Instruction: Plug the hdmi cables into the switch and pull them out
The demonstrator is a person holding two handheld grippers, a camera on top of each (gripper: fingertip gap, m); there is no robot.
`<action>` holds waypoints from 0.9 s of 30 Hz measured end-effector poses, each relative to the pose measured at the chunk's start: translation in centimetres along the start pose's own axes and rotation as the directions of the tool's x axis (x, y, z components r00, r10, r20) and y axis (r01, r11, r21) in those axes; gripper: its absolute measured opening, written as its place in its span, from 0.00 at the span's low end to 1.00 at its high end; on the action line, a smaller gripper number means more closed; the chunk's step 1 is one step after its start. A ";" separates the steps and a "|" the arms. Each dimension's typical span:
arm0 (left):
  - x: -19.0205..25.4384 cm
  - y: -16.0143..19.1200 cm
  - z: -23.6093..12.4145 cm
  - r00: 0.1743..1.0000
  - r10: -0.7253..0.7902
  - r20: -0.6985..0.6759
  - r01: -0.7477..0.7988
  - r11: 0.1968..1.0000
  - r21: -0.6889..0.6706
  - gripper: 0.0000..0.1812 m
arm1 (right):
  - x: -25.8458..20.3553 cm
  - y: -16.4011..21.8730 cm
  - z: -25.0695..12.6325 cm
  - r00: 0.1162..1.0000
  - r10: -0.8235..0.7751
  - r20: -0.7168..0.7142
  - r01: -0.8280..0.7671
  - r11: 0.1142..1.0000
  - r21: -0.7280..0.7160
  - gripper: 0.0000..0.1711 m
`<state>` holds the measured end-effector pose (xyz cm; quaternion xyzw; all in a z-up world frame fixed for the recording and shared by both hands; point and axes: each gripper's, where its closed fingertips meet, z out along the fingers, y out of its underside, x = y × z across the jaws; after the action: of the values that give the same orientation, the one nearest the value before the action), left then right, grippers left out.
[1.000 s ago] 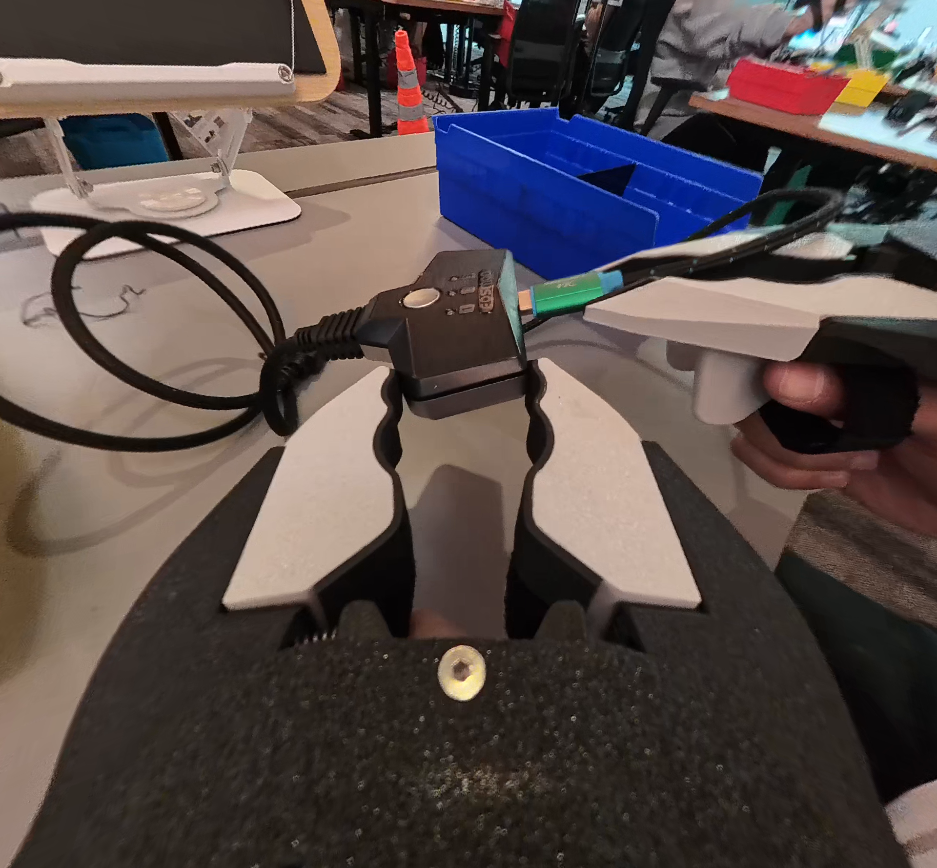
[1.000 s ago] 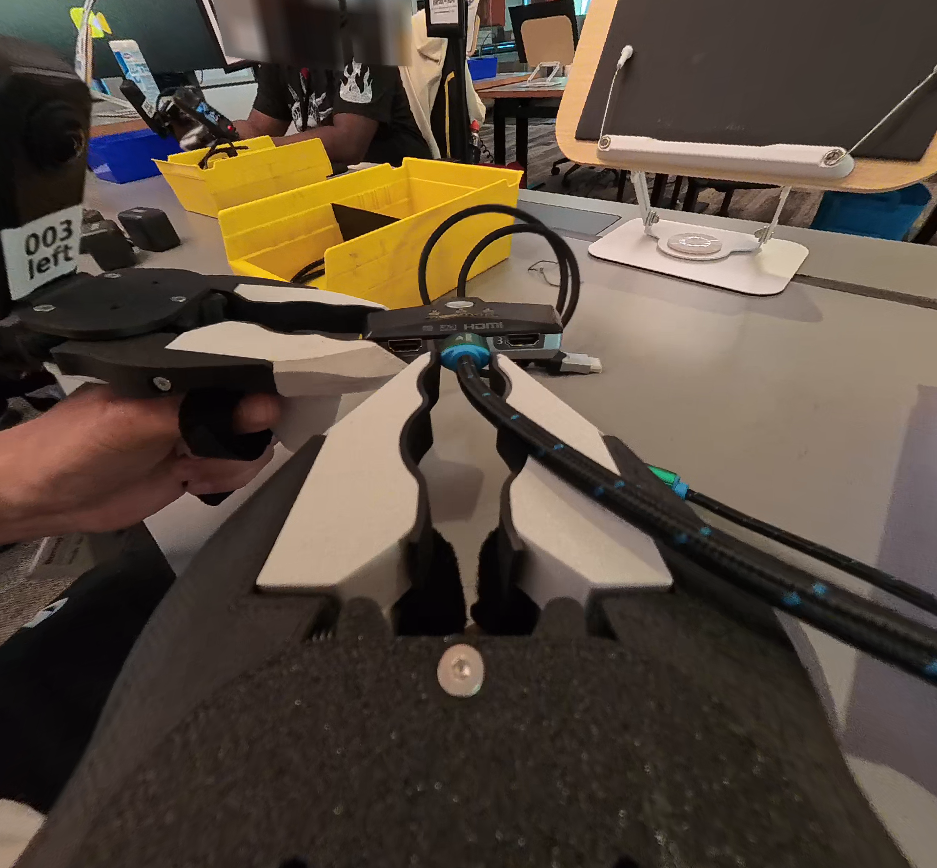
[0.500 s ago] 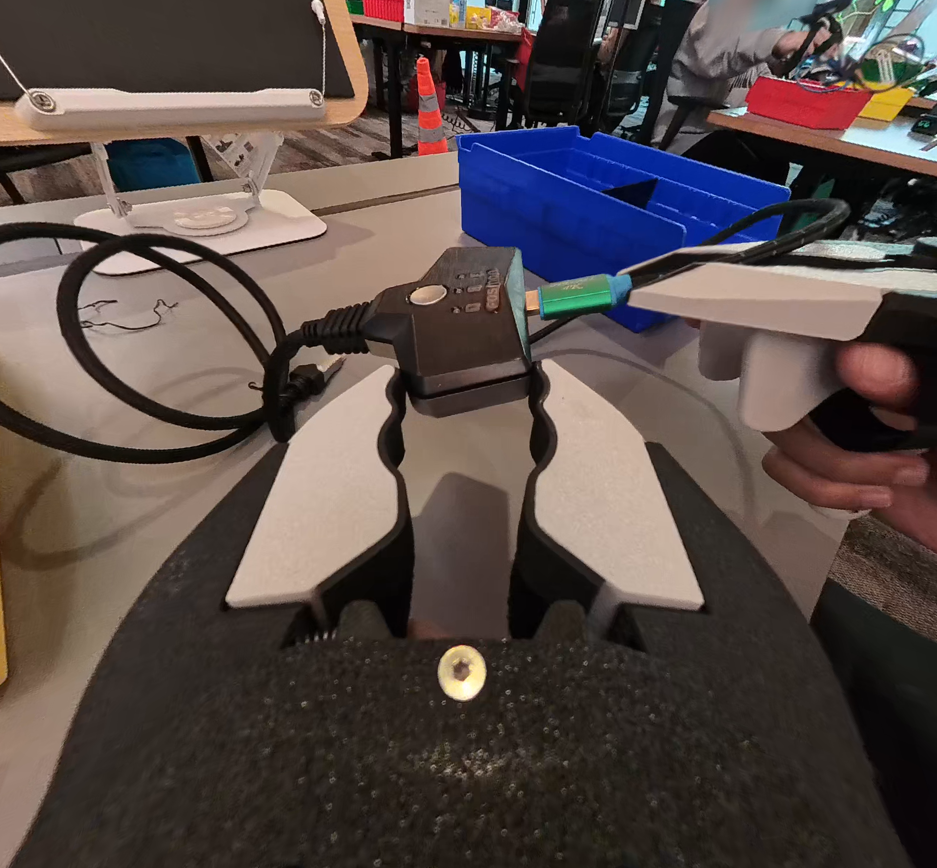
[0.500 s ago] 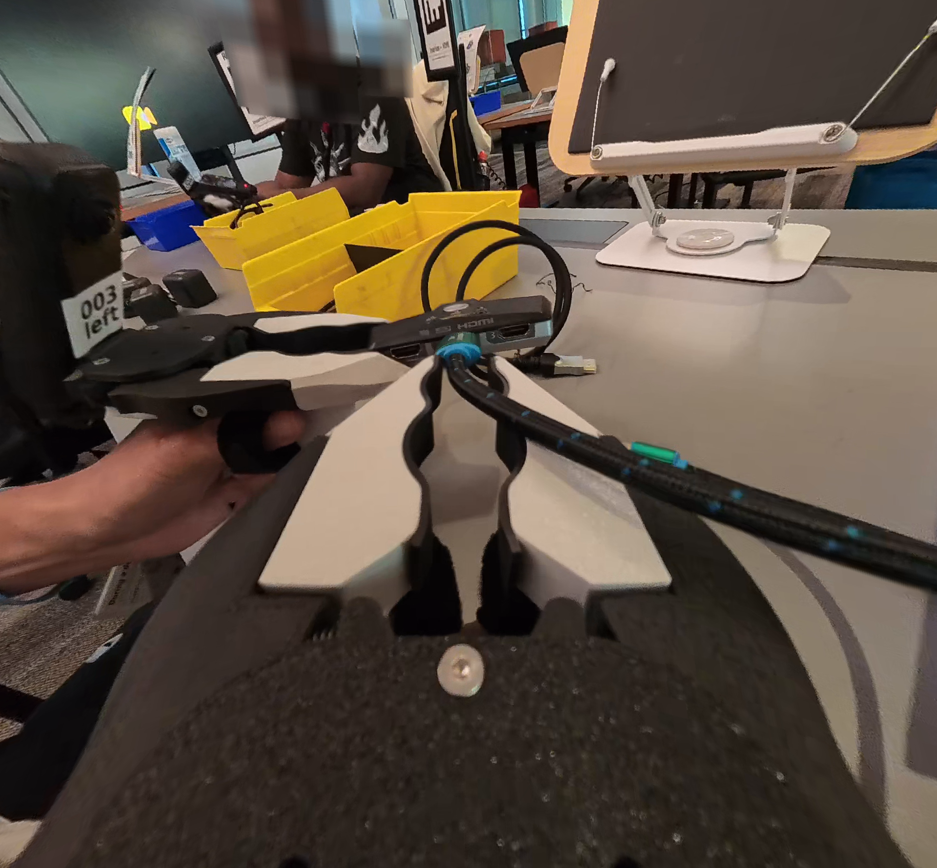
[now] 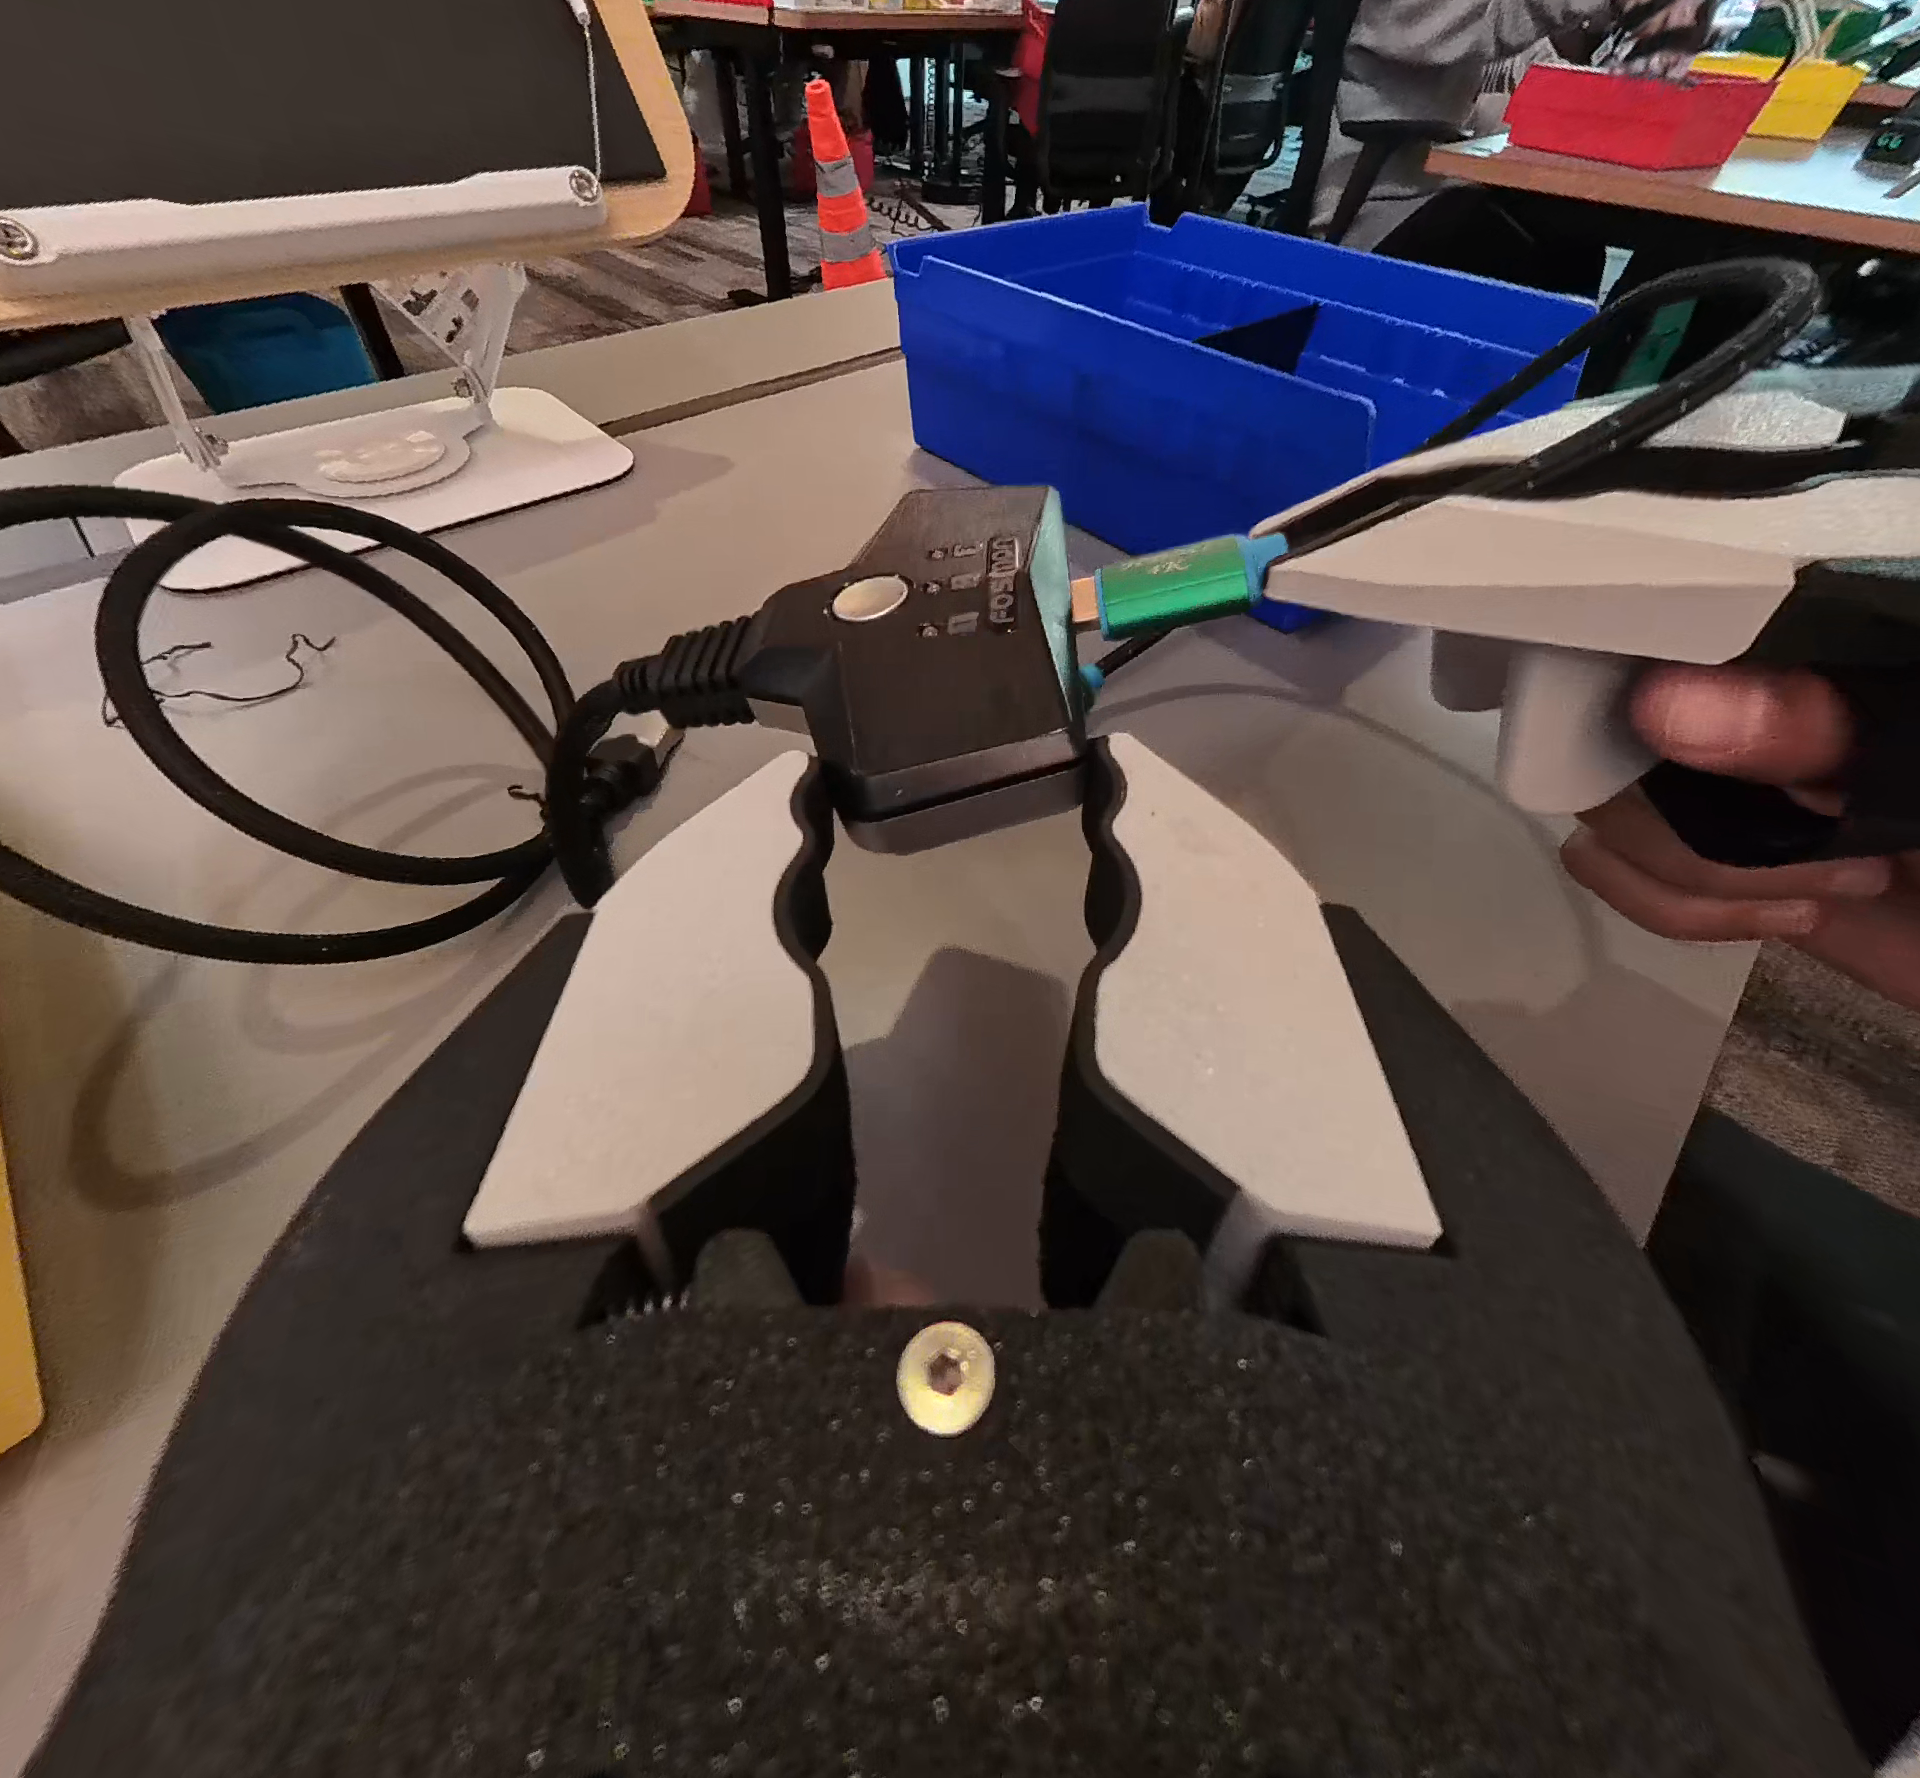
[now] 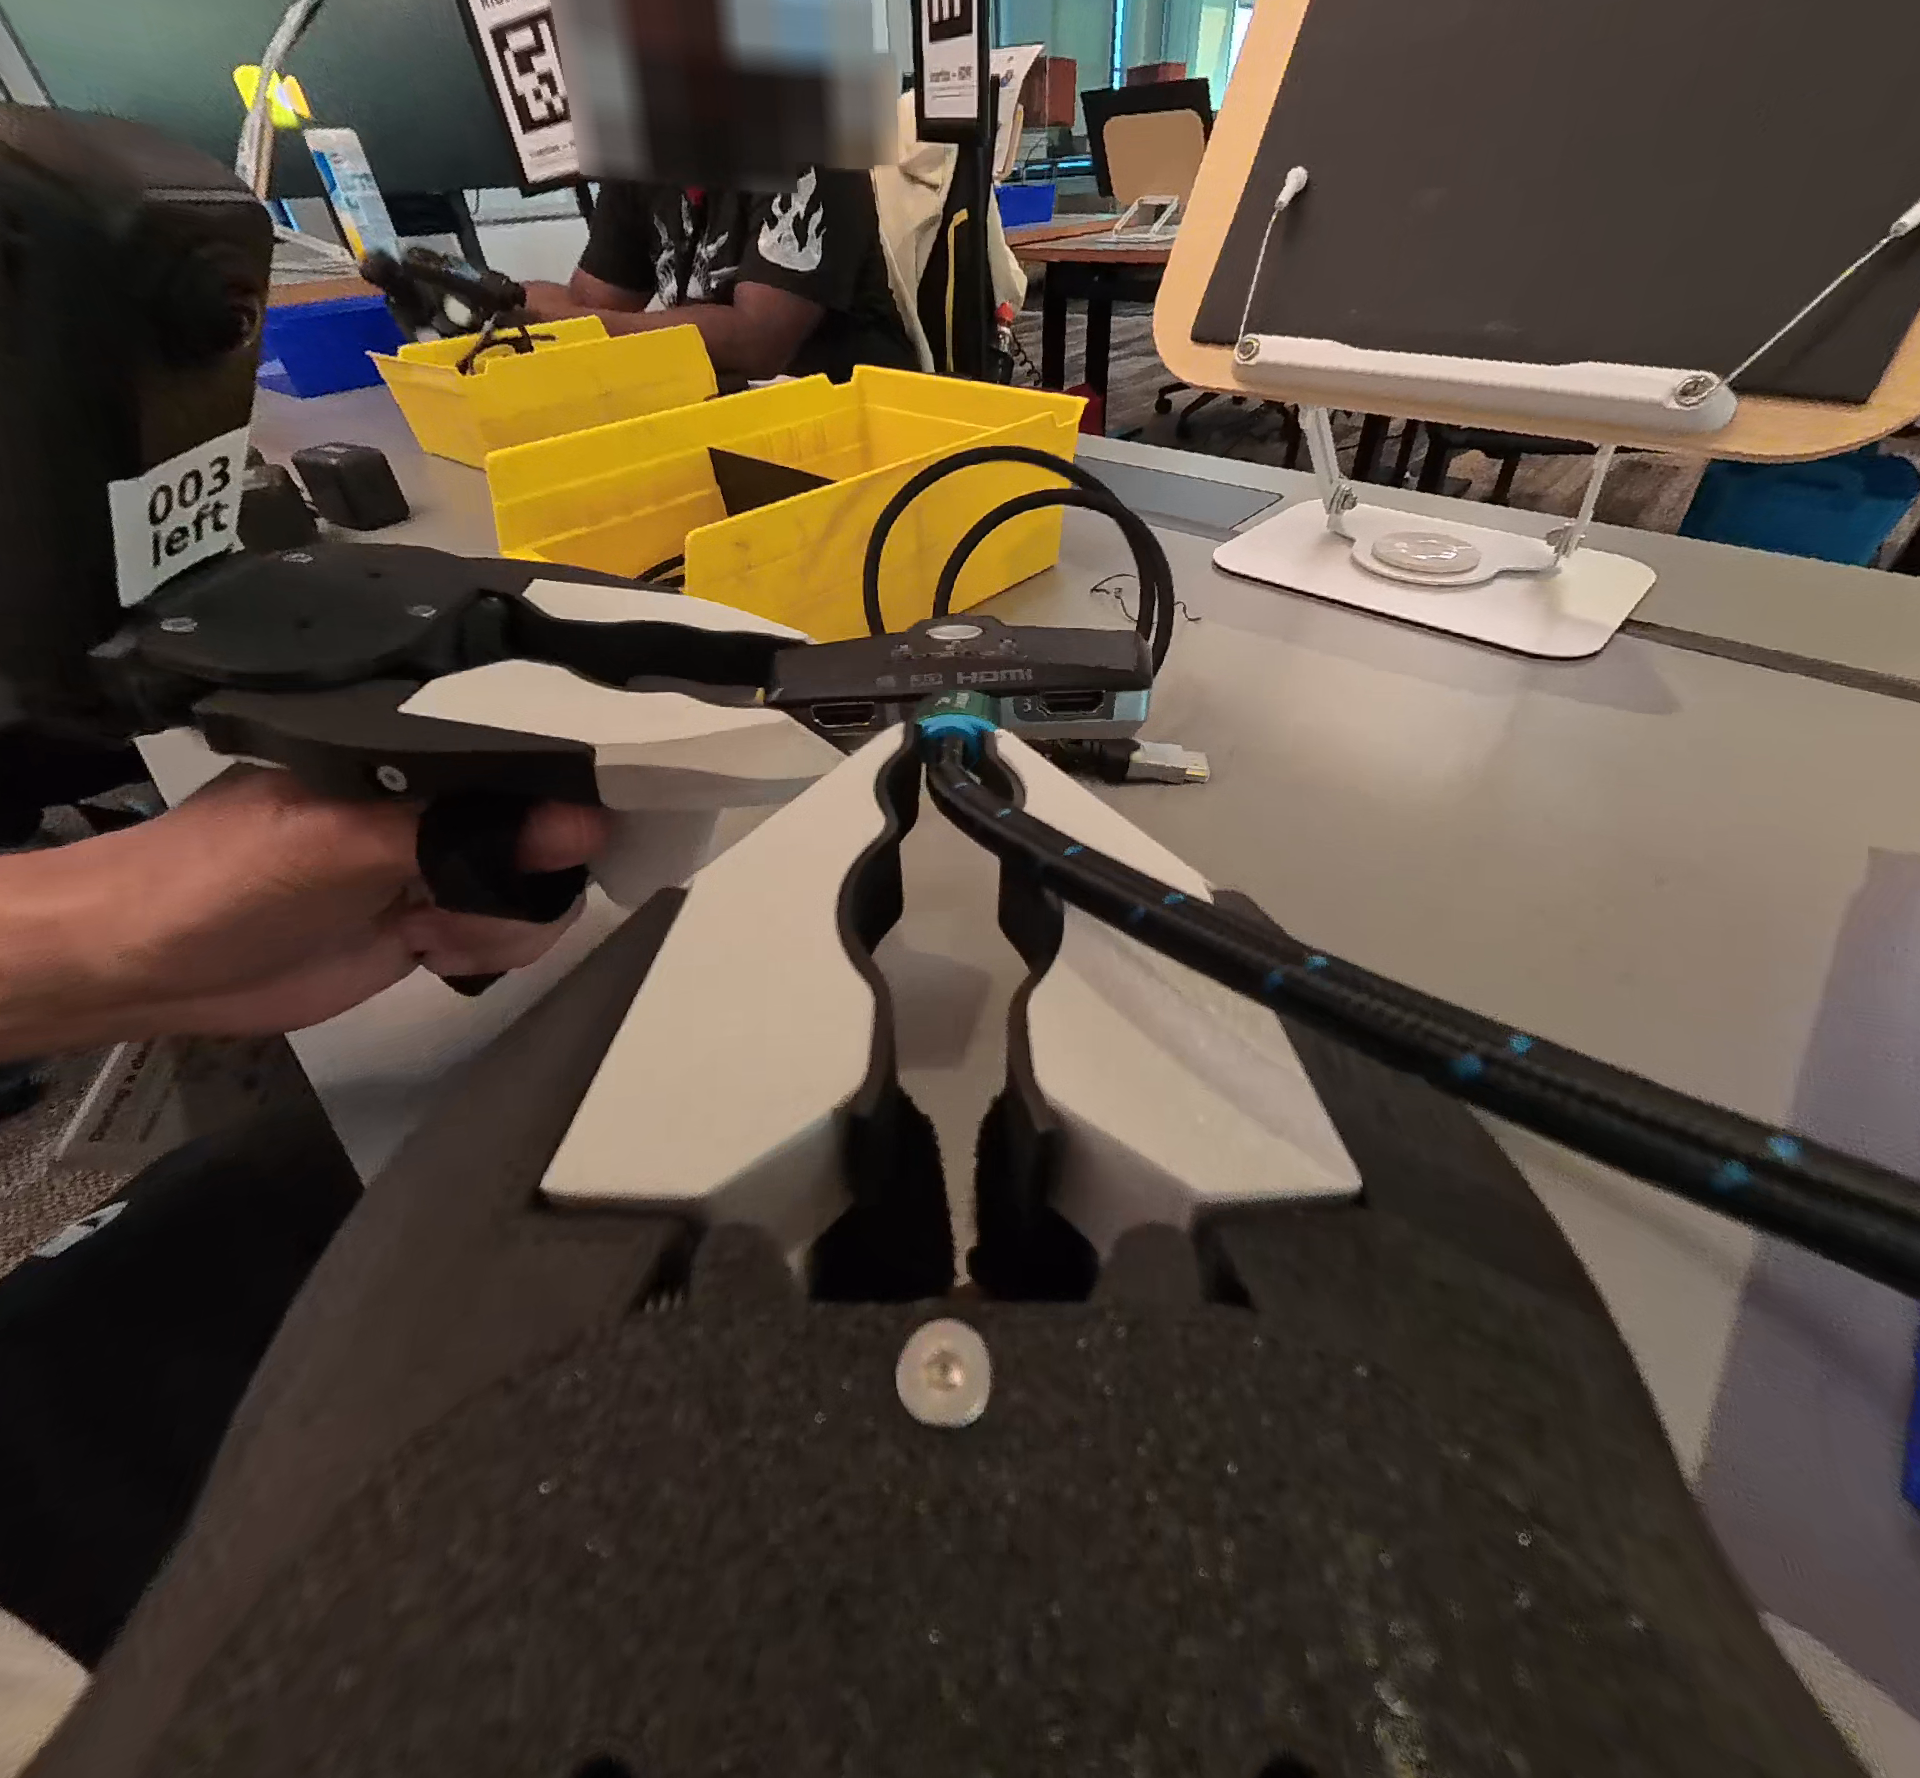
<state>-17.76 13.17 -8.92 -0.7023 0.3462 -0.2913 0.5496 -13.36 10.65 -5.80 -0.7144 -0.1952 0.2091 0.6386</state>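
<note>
Left gripper (image 5: 956, 778) clamps the small, rigid switch (image 5: 940, 658) by its sides. Right gripper (image 6: 951, 741) pinches the green plug (image 5: 1179, 583), a stiff hold; its braided cable (image 6: 1351, 1001) likely flexes.

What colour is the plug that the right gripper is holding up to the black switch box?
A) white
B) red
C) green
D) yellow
C: the right gripper holds a green HDMI plug beside the black HDMI switch.

Lettering marks the black switch (image 5: 951, 648), a white sticker (image 6: 179, 513) on the left tongs' body, and coded signs (image 6: 530, 71).
</note>
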 end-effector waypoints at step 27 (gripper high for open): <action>1.5 -0.5 -0.8 0.688 -0.575 -0.444 0.585 0.801 -0.130 0.32 | -0.7 0.0 -1.0 0.954 -0.300 0.026 0.297 0.952 0.078 0.06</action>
<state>-17.38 11.57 -8.17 -0.6791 0.2238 -0.6118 0.3383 -13.42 9.38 -5.67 -0.6488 -0.3050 0.1307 0.6848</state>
